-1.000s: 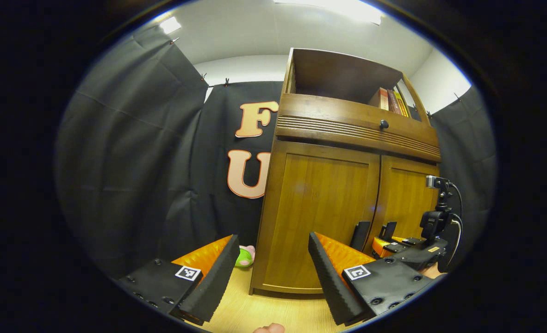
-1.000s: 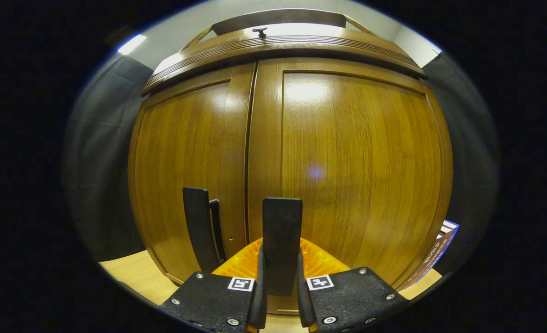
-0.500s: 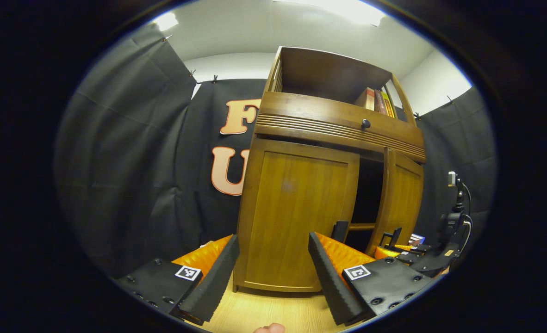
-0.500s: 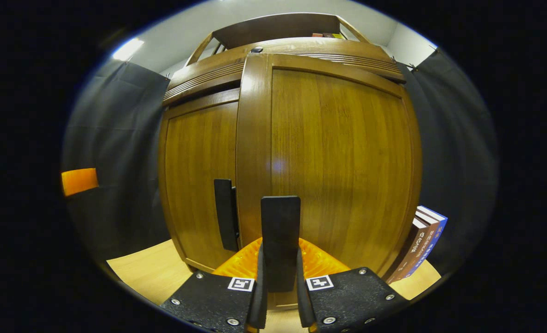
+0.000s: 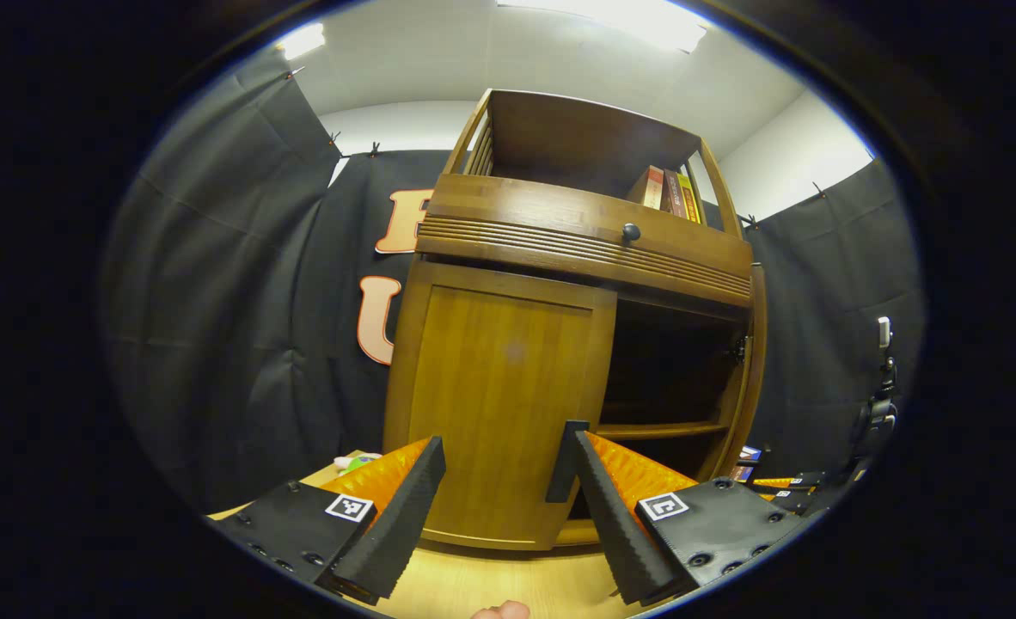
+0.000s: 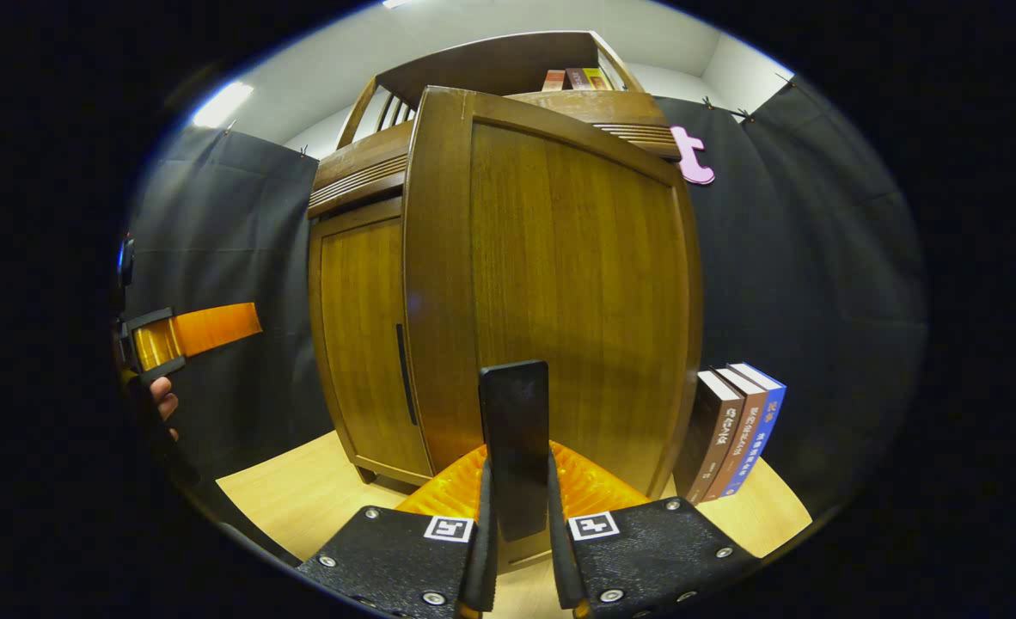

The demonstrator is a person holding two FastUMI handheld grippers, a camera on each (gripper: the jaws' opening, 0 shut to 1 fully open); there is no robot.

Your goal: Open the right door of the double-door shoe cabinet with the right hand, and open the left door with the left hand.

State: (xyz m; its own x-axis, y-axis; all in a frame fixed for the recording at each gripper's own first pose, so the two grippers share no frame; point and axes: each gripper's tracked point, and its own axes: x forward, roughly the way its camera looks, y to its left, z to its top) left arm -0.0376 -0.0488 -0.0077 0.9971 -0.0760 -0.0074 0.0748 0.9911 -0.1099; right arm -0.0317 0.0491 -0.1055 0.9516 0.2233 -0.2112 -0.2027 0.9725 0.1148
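While right claw (image 6: 517, 550) grips handle (image 6: 515, 438), left claw (image 5: 495, 507) agape

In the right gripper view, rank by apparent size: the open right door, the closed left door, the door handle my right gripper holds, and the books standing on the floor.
1. right door, though it is nearest the camera.
2. left door.
3 and 4. The stack of books and the door handle in the right gripper look too alike to rank.

Screwed black plates (image 5: 297, 529), square markers (image 5: 349, 507)
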